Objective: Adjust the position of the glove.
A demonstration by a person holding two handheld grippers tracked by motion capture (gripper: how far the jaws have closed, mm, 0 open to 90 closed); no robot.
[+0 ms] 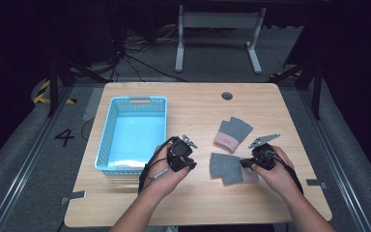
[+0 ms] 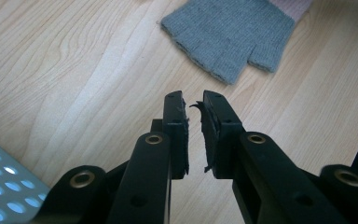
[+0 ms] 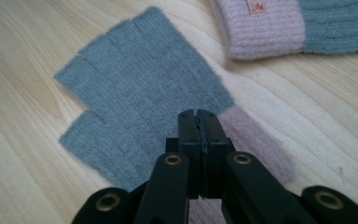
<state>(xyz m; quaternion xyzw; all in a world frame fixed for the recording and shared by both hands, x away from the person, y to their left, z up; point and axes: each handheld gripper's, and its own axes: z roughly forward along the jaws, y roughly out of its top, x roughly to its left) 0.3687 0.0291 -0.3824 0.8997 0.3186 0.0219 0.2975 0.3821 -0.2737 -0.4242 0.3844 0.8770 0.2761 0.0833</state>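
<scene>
Two grey fingerless gloves with pink cuffs lie on the wooden table point(image 1: 198, 104). The far glove point(image 1: 233, 133) is right of centre, and its pink cuff point(image 3: 265, 28) also appears in the right gripper view. The near glove point(image 1: 224, 168) lies flat in front of it. My right gripper point(image 1: 244, 163) is shut, its tips point(image 3: 199, 116) over the near glove point(image 3: 144, 93) where grey meets pink, with nothing seen clamped. My left gripper point(image 1: 192, 165) sits left of the near glove point(image 2: 228, 32), its jaws point(image 2: 193, 100) a narrow gap apart with nothing between.
A light blue plastic basket point(image 1: 107, 130) stands on the table's left half, close beside my left hand; its corner point(image 2: 0, 186) shows in the left gripper view. A round cable hole point(image 1: 227, 95) sits near the far edge. Bare wood lies along the table's front edge.
</scene>
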